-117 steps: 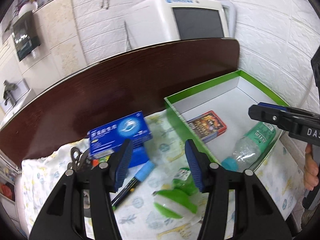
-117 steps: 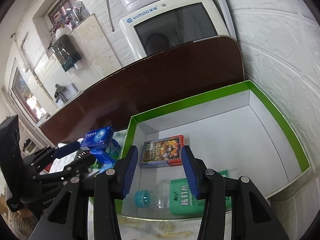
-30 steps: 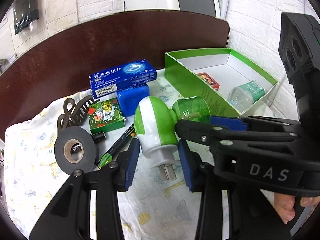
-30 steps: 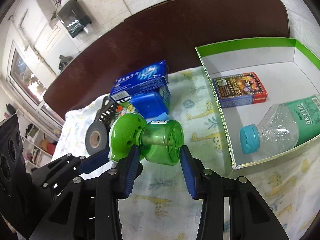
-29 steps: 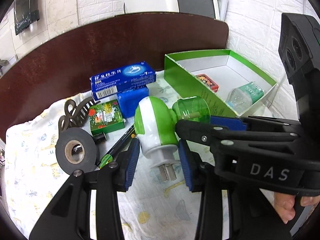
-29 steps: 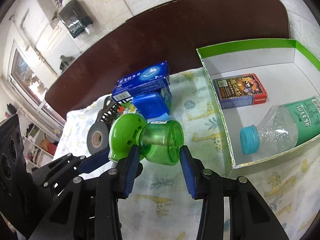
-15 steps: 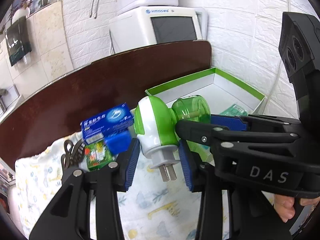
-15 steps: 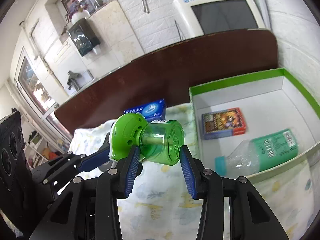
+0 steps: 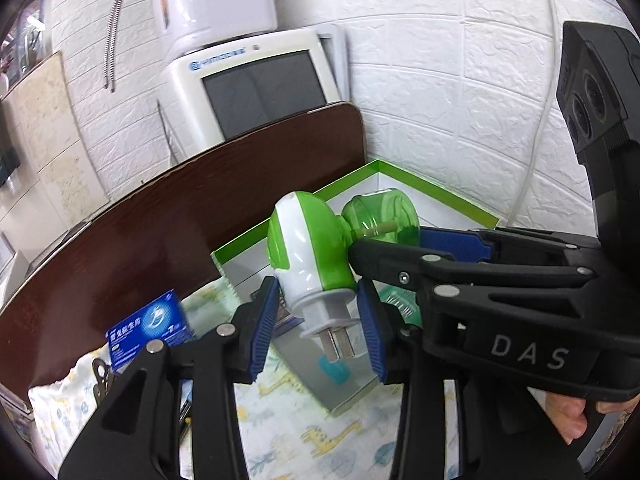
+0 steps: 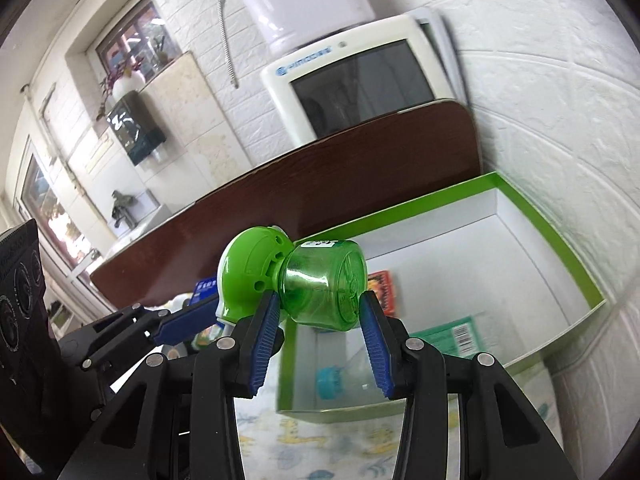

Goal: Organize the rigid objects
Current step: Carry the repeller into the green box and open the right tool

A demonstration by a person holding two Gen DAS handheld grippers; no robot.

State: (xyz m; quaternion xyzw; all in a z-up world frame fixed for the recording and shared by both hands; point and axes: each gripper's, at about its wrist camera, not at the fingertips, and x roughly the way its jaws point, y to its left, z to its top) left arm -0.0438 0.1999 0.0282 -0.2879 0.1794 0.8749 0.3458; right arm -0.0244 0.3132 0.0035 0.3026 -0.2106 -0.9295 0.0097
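A green and white plug-in mosquito repellent with a clear green bottle is held in the air by both grippers. My left gripper is shut on its white plug end; the metal prongs point toward the camera. My right gripper is shut on the green bottle end. The device hangs above the near left corner of the green-rimmed white box. In the box lie a plastic bottle with a teal cap and a red card box.
A blue medicine box and a dark hair claw lie on the giraffe-print cloth left of the box. A dark brown board stands behind, with a white monitor and brick wall beyond.
Both grippers have lifted the repellent off the cloth and carried it up and right toward the green box. The table items have dropped low in both views.
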